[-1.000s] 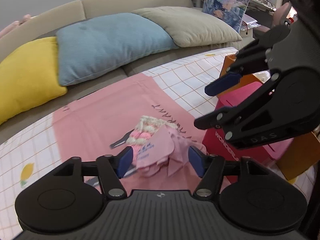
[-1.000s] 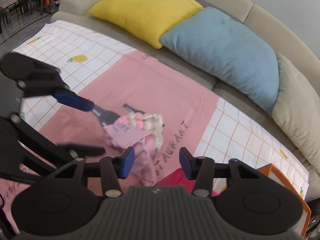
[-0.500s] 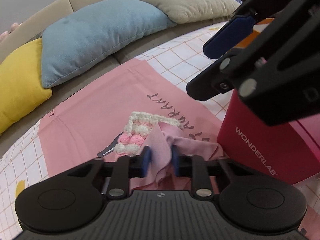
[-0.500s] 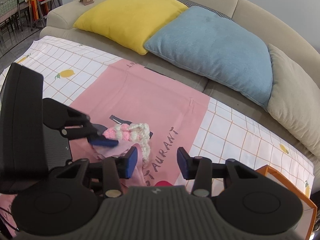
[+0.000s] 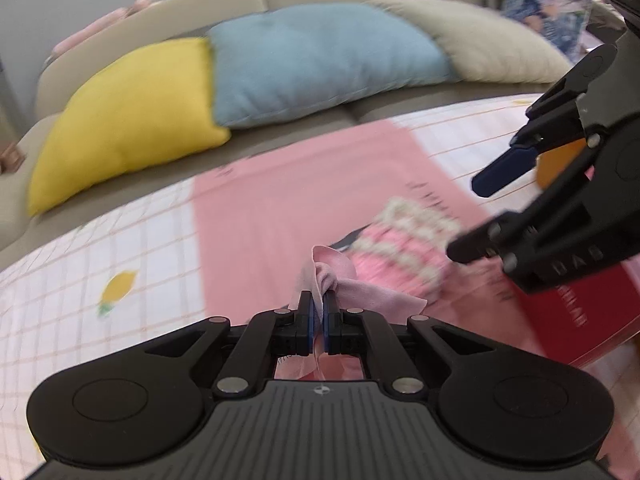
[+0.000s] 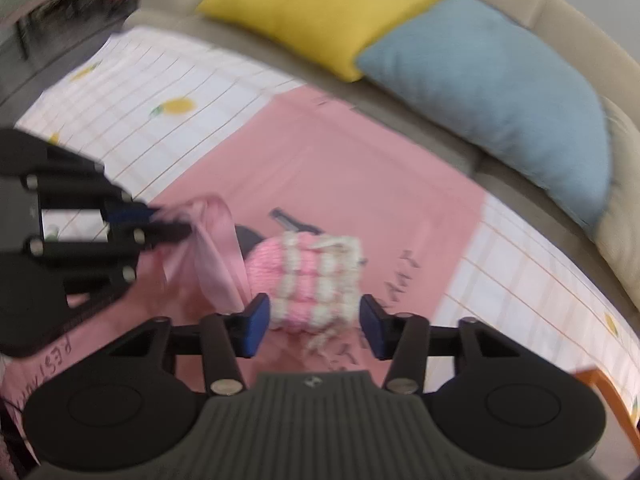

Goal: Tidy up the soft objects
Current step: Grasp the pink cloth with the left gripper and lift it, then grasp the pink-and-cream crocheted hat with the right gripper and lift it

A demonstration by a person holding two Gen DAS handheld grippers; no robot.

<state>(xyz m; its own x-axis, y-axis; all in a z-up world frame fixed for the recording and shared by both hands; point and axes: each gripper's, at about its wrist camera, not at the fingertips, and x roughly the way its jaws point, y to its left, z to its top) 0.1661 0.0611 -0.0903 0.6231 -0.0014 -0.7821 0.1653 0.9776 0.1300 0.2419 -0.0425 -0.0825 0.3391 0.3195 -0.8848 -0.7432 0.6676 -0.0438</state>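
Knit (image 6: pixel 308 280) lies between the opening right gripper's (image 6: pixel 314 322) pads, unpinched; left gripper (image 5: pixel 318 316), left of knit, clenches pink cloth (image 5: pixel 360 292)

knitted pouch (image 6: pixel 316 280) on mat (image 6: pixel 360 176), cushions (image 6: pixel 500 80) behind

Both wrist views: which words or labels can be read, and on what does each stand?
"REST": start of a word on the pink mat; the rest is blurred.
"DAB", uncertain: on the right tool, jaws opening, knit pouch between them.
Red box: white letters, too blurred to read.
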